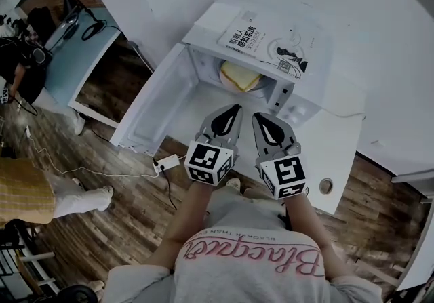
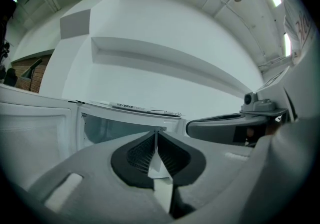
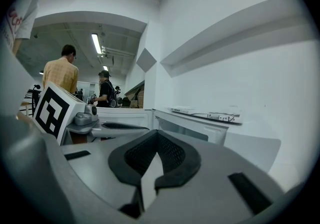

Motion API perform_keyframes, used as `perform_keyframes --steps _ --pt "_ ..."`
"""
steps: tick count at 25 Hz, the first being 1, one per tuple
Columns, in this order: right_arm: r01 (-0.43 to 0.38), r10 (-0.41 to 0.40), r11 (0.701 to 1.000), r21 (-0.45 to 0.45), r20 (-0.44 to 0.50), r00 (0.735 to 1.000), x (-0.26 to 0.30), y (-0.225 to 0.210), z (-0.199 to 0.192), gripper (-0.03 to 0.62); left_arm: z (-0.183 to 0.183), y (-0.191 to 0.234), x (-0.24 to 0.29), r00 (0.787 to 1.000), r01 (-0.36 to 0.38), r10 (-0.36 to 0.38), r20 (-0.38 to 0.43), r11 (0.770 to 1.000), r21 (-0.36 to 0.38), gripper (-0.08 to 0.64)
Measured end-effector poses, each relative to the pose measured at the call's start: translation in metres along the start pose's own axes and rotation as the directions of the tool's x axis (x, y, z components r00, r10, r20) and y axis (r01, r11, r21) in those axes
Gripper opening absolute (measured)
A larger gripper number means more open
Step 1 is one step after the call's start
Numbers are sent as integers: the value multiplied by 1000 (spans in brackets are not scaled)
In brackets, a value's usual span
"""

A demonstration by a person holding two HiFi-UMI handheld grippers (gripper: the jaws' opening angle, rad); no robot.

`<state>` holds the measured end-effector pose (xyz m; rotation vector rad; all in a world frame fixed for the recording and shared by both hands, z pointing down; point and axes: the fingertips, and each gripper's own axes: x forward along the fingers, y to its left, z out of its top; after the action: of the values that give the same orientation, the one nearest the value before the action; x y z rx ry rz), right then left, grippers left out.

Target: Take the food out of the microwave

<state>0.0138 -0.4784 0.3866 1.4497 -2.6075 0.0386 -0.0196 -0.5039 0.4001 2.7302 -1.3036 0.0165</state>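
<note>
The white microwave (image 1: 298, 85) stands on a white table (image 1: 339, 152), its door (image 1: 152, 108) swung open to the left. Inside lies a plate with yellow food (image 1: 240, 76), partly hidden by the top edge. A book (image 1: 261, 41) lies on the microwave's top. My left gripper (image 1: 235, 106) and right gripper (image 1: 260, 116) are side by side just in front of the opening, both shut and holding nothing. In the left gripper view the left gripper (image 2: 156, 132) points at the microwave cavity (image 2: 115, 128). In the right gripper view the right gripper (image 3: 157, 135) points level past the microwave (image 3: 192, 129).
A power strip (image 1: 166, 163) with cables lies on the wooden floor to the left. A person in yellow (image 1: 24, 193) stands at far left near a desk (image 1: 78, 51). Two people (image 3: 60, 75) stand in the background. A white shelf (image 2: 170, 60) runs along the wall above.
</note>
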Motion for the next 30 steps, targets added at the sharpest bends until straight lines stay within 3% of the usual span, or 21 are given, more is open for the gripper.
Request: perform_keyframes --steps 6,10,13,17,21,25,28,30 --pt "-43 43 999 1 -27 999 -6 -5 -8 9 -12 -1 8 999 -22 21 -39 999 -24 17" --pt "-73 74 997 17 -44 996 -8 -6 -17 11 -24 0 9 996 -62 57 -67 996 -61 152" --pt "-75 76 997 24 -53 996 -6 -6 -21 9 -32 3 7 994 -74 67 -83 995 -74 173" --pt "-56 57 998 16 -66 996 0 -6 -24 9 -37 26 8 994 -91 78 -79 981 -172 173" --pt "-1 4 999 47 -71 997 17 -4 -24 9 -44 54 16 995 -74 49 -88 950 -303 173" --pt "45 -40 998 54 -86 996 35 7 -23 9 -66 84 28 987 -83 19 -158 909 -408 173" --pt "74 -67 995 61 -103 992 47 11 -27 9 -87 101 38 979 -93 -12 -203 862 -498 173" --pt "97 -89 993 66 -114 990 57 11 -31 11 -99 112 47 977 -97 -31 -211 817 -569 173"
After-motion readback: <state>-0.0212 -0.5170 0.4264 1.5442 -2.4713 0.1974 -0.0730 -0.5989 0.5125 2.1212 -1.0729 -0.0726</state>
